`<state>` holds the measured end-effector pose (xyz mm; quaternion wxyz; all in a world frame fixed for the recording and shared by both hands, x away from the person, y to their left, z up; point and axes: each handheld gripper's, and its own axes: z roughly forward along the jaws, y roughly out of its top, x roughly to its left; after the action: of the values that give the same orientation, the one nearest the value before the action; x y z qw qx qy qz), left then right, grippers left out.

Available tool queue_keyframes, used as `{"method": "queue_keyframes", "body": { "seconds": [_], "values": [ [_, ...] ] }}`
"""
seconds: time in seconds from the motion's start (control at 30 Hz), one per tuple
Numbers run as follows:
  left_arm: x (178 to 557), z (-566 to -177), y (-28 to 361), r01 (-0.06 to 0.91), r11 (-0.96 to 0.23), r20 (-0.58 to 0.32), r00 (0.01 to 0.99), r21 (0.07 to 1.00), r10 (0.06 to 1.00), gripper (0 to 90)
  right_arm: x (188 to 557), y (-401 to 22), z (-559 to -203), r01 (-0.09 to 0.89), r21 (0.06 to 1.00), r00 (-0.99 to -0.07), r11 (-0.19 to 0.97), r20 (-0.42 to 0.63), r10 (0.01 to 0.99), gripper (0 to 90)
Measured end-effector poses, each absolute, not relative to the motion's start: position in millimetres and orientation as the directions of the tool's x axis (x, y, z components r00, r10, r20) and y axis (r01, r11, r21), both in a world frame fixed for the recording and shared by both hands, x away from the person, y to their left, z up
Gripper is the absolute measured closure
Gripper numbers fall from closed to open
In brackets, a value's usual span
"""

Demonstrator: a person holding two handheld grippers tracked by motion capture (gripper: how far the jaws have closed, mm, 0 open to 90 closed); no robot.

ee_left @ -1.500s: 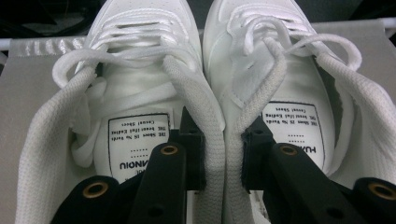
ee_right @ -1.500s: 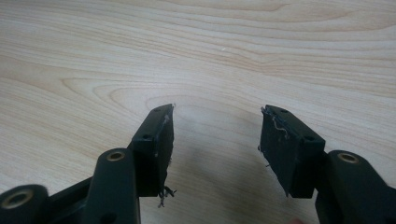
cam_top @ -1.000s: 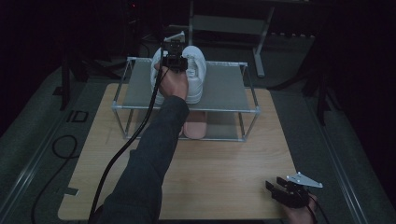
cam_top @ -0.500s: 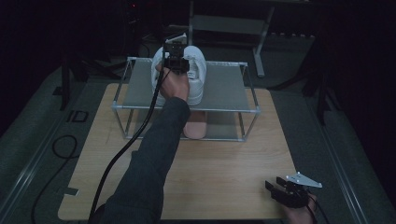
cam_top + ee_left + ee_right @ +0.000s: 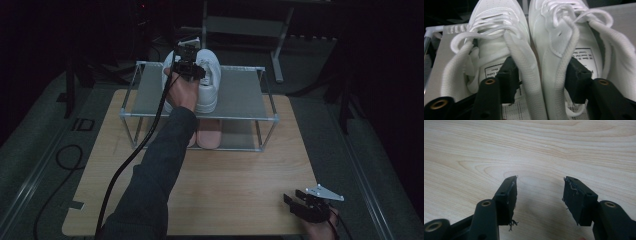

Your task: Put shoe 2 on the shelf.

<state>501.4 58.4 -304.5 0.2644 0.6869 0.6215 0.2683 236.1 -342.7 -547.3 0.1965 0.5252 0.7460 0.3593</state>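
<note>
The pair of white sneakers (image 5: 205,82) stands side by side on the top shelf of a small rack (image 5: 240,95), toes pointing away from the person. The shoes look like smooth leather with small punched holes on the toe, flat white laces and a soft woven lining around the collar; a printed label is sewn on the inside of each tongue. The left claw (image 5: 540,75) is above the heels, and its jaws have just been opening: now they stand wide, one black pad inside each shoe, with the two inner collars between them and no pressing on them. The rack has thin metal tubes with pale corner joints and grey flat shelves. On its lower shelf lies a pink pair of slippers (image 5: 207,135).

The right claw (image 5: 540,195) rests low over the near right corner of the desk (image 5: 235,185), released and with nothing between its frayed pads. The desk is a light wood board with wavy grain. The room around is dark, with grey floor and a black cable (image 5: 125,170) that trails from the left claw.
</note>
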Motion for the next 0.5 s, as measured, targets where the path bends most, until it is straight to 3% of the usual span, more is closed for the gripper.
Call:
{"method": "queue_keyframes", "body": {
  "seconds": [0.17,0.5],
  "values": [
    [499.8,-302.1,63.9,0.726,-0.107,0.007,0.140,0.680,0.990,45.2,236.2,-342.3,-547.5,0.644,0.741,-0.371,0.191,0.083,0.925,43.3],
    [490.9,-295.1,69.5,0.708,-0.174,0.026,0.214,0.685,0.976,44.7,236.4,-342.6,-547.7,0.643,0.742,-0.370,0.190,0.084,0.925,43.0]
  ]
}}
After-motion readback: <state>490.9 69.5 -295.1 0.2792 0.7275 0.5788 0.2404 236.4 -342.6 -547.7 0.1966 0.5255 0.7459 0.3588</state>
